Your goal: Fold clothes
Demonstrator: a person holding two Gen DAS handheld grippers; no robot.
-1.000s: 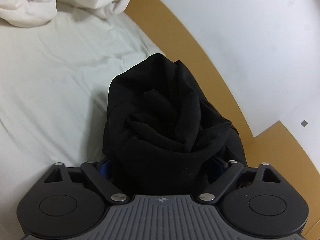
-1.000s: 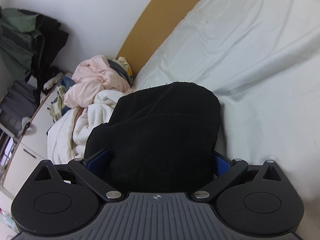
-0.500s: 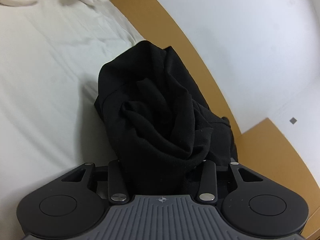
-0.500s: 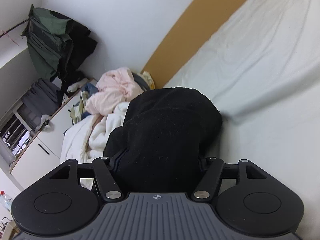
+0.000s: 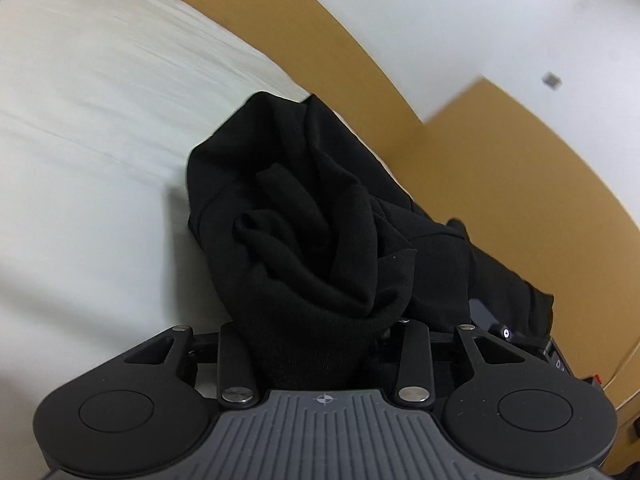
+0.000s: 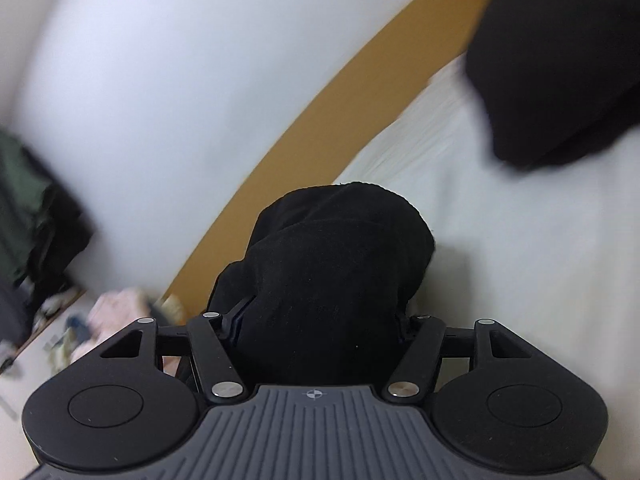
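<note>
Left claw (image 5: 316,320): I am seeing its jaws drawn in tight on a bunched fold of the black garment (image 5: 320,224), after closing within the last second; the fingers themselves are being hidden by the cloth.
Right claw (image 6: 320,320): it is gripping another thick wad of the same black garment (image 6: 336,268), jaws partly closed on it after likewise coming in, with the cloth filling the gap between them.
Black garment: it is bulging up out of both claws just above the bed (image 5: 100,160) (I cannot tell whether its underside is touching the sheet).
Landmark, the bed: its white sheet is lying below and beside the garment in both wrist views, blurred.
Headboard (image 5: 500,168): the tan panel is running along the far edge of the bed, against the white wall (image 5: 460,12).
Second dark shape (image 6: 560,60): blurred black cloth is showing above the bed at the upper right of the right wrist view.
Clothes pile (image 6: 120,312): pale pink and white laundry is sitting beyond the bed's far end, very blurred.
</note>
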